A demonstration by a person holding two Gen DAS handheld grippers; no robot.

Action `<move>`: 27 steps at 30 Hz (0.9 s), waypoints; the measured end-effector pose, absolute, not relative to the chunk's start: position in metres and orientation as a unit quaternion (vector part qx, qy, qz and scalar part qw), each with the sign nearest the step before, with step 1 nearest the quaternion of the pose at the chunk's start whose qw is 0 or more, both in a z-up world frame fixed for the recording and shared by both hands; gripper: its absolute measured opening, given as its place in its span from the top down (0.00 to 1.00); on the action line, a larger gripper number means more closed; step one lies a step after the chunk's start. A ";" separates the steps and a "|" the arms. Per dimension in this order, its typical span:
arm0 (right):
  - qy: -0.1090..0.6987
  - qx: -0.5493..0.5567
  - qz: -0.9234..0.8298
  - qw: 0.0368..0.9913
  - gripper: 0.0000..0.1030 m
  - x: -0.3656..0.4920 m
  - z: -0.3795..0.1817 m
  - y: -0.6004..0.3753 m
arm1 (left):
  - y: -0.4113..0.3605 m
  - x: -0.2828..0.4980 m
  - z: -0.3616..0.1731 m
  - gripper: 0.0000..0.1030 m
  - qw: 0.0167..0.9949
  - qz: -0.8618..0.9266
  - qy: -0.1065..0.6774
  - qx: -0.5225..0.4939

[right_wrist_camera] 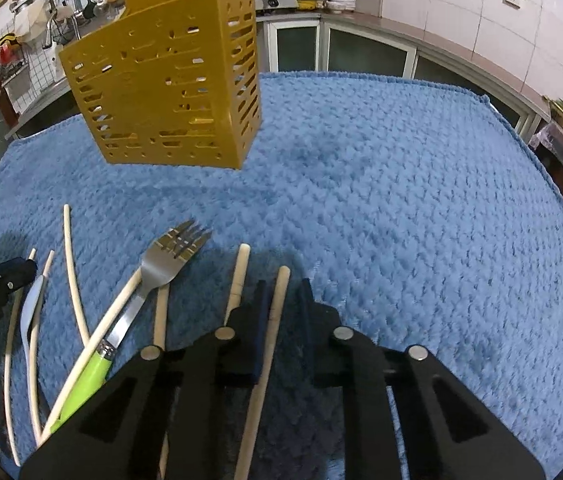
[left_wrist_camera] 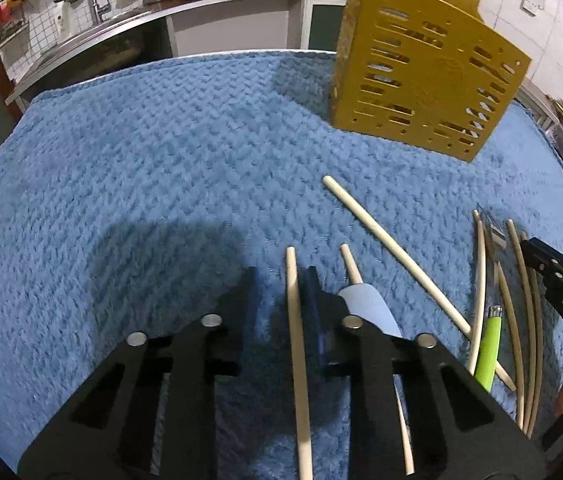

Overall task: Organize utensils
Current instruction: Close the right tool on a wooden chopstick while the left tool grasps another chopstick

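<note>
A yellow slotted utensil holder (left_wrist_camera: 421, 76) stands at the back of the blue towel (left_wrist_camera: 141, 160); it also shows in the right wrist view (right_wrist_camera: 165, 92). Several pale chopsticks lie on the towel. My left gripper (left_wrist_camera: 279, 280) is open, with one chopstick (left_wrist_camera: 295, 340) lying between its fingers, next to the right finger. A pale blue spoon (left_wrist_camera: 369, 304) lies just right of it. My right gripper (right_wrist_camera: 283, 296) is open around another chopstick (right_wrist_camera: 269, 340). A green-handled fork (right_wrist_camera: 161, 268) lies to its left.
More chopsticks (left_wrist_camera: 397, 252) and the green handle (left_wrist_camera: 489, 344) lie between the two grippers. The right gripper's finger (left_wrist_camera: 553, 268) shows at the left wrist view's right edge. A kitchen counter with a sink (left_wrist_camera: 93, 28) runs behind the table.
</note>
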State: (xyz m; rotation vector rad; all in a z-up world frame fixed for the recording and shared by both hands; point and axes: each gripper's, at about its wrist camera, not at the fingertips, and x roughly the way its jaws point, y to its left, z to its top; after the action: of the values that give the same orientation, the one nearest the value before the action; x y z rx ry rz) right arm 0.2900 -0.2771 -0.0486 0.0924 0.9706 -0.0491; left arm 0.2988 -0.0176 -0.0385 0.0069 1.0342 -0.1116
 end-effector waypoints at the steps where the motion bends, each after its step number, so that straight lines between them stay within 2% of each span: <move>1: 0.469 0.045 -0.024 0.882 0.85 0.291 -0.048 -0.277 | -0.017 0.300 -0.038 0.81 0.866 -0.053 0.497 0.001; 4: 0.480 0.050 -0.022 0.875 0.86 0.296 -0.048 -0.280 | -0.017 0.304 -0.038 0.83 0.863 -0.054 0.503 0.000; 6: 0.483 0.053 -0.021 0.874 0.90 0.298 -0.048 -0.281 | -0.019 0.307 -0.038 0.87 0.862 -0.055 0.504 0.001; 7: 0.485 0.052 -0.019 0.873 0.91 0.298 -0.048 -0.280 | -0.018 0.307 -0.038 0.94 0.861 -0.057 0.505 -0.002; 8: 0.486 0.051 -0.019 0.872 0.91 0.298 -0.048 -0.280 | -0.018 0.308 -0.038 0.95 0.860 -0.059 0.507 -0.005; 17: 0.472 0.070 -0.003 0.879 0.93 0.288 -0.039 -0.285 | -0.009 0.308 -0.034 0.96 0.857 -0.061 0.510 -0.037; 27: 0.401 0.081 0.012 0.913 0.94 0.267 0.002 -0.288 | 0.002 0.298 -0.008 0.96 0.870 -0.078 0.481 -0.071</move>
State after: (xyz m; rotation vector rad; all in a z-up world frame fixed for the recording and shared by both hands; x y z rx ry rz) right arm 0.2667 -0.2875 0.0024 0.1674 0.8253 0.0254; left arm 0.2982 0.0018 -0.0080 -0.1490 1.0060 -0.1622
